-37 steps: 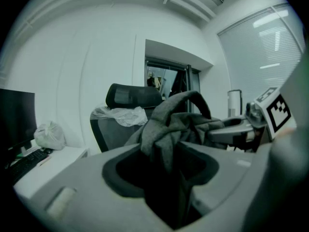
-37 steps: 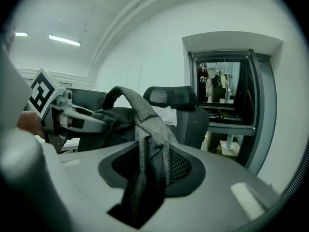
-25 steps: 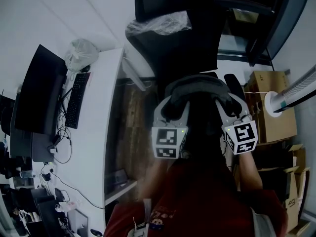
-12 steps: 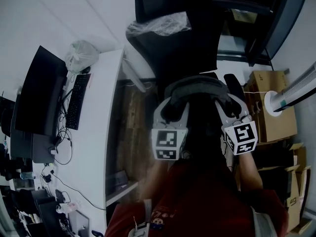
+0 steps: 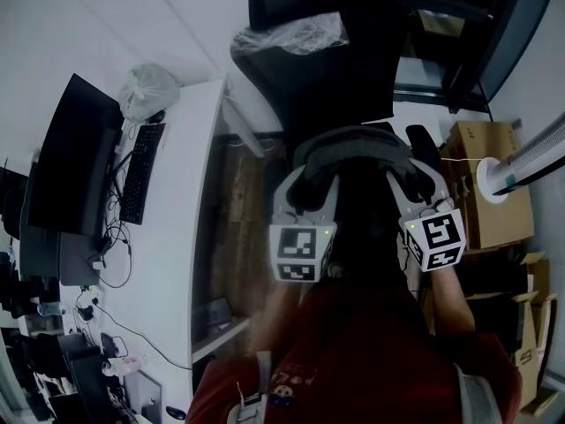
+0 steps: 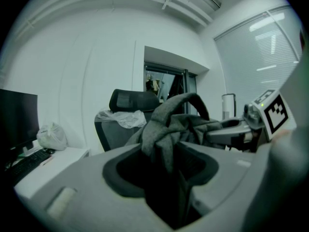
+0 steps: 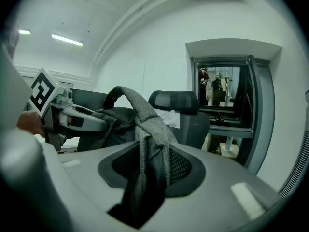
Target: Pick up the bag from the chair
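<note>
Bag (image 6: 169,124): grey woven cloth, matt, slightly heathered, lying in soft folds. Left hand-held gripper (image 6: 169,168) and right hand-held gripper (image 7: 145,173): smooth, matt grey plastic shells. The recess round the right one's jaws has a black, mesh-textured lining. Chair (image 5: 344,87): black, matt upholstery, with crinkled, glossy clear plastic film (image 5: 291,38) over its upper back. Table (image 5: 177,237): smooth white top. Floor (image 5: 238,201): brown wood planks. Boxes (image 5: 490,175): plain brown cardboard, matt.
</note>
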Demonstrator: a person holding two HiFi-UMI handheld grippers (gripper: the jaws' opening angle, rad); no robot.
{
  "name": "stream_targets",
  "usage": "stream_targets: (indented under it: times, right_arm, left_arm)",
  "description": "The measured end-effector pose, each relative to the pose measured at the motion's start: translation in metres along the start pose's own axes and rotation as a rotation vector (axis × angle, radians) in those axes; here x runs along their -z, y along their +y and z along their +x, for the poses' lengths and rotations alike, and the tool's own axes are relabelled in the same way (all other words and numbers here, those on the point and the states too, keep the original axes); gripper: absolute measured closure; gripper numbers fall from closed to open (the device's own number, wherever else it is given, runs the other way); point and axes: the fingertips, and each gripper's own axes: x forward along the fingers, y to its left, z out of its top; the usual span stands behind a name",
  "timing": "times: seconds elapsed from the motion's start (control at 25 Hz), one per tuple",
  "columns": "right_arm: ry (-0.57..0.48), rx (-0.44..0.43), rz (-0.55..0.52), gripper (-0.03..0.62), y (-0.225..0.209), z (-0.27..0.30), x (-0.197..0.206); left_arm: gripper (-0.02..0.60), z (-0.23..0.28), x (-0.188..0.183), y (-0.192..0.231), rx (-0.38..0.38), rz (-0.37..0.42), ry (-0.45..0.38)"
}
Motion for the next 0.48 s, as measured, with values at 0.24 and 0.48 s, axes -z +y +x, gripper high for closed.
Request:
stream_targets:
  times: [0.24,0.48]
  right_arm:
    - [-0.002,-0.003,-0.009,0.459,0.0038,0.0023,-0.0009]
    - [0.0,-0.007,-0.005,0.459,0.0046,0.0048,-0.0005]
  left_arm:
    - [0.385,-0.0026,0.0023,0.0042,-0.009,-0.006,-0.008]
    - [0.385,-0.0024,0.003,0.0068,-0.017,-0.002,-0.005]
